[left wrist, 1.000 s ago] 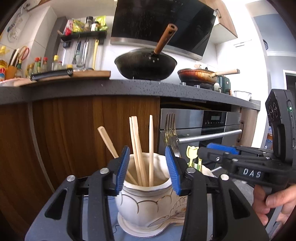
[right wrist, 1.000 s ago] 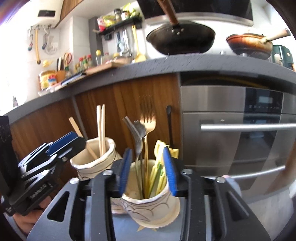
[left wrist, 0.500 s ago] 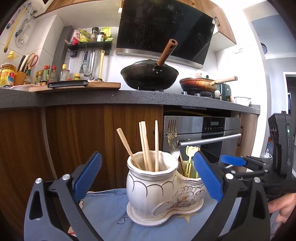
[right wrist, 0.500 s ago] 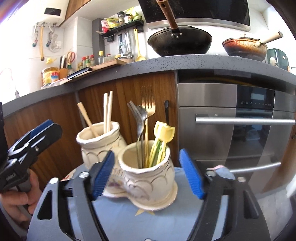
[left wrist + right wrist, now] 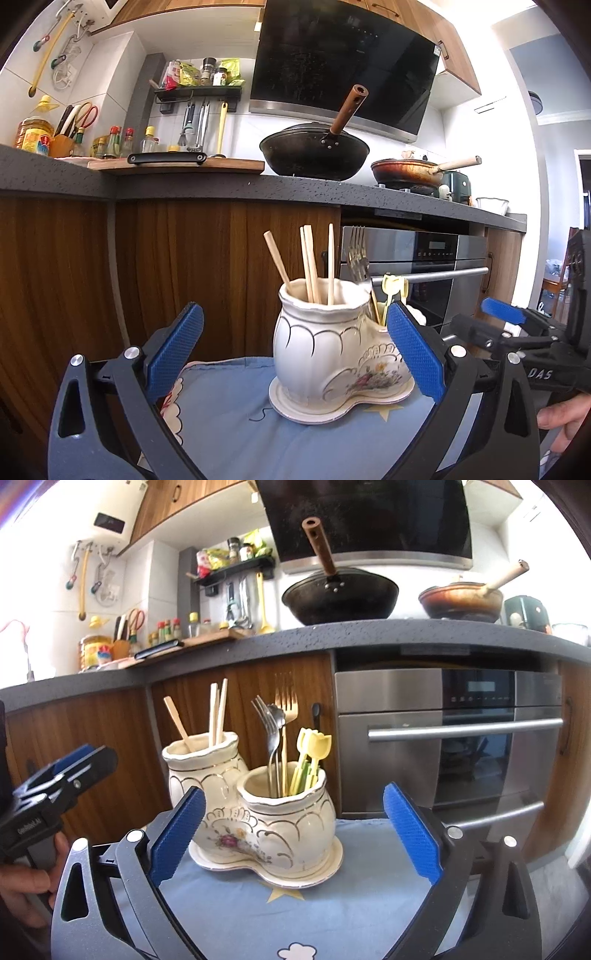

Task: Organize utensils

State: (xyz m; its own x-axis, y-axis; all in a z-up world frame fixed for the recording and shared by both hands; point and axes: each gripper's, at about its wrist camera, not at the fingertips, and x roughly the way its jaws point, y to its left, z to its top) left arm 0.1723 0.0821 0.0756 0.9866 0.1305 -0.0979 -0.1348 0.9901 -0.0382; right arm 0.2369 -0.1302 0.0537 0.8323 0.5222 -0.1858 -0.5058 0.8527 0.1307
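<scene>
Your left gripper (image 5: 295, 354) has its blue-padded fingers spread wide and holds nothing; the white twin-pot ceramic utensil holder (image 5: 325, 354) sits between them without touching either pad. Your right gripper (image 5: 293, 834) is just as wide and empty, framing the same holder (image 5: 266, 812) from the other side. The holder stands upright on its shared white saucer (image 5: 295, 875), toward the far edge of the light blue cloth (image 5: 295, 915) nearest the wood-fronted cabinets (image 5: 110, 746). The taller pot carries the pale wooden chopsticks (image 5: 308, 264), leaning slightly. The lower pot carries the metal forks (image 5: 275, 734), one silver and one gold-toned, and the yellow tulip-topped plastic picks (image 5: 314, 753). Behind it to the right is the stainless steel oven (image 5: 443, 738).
</scene>
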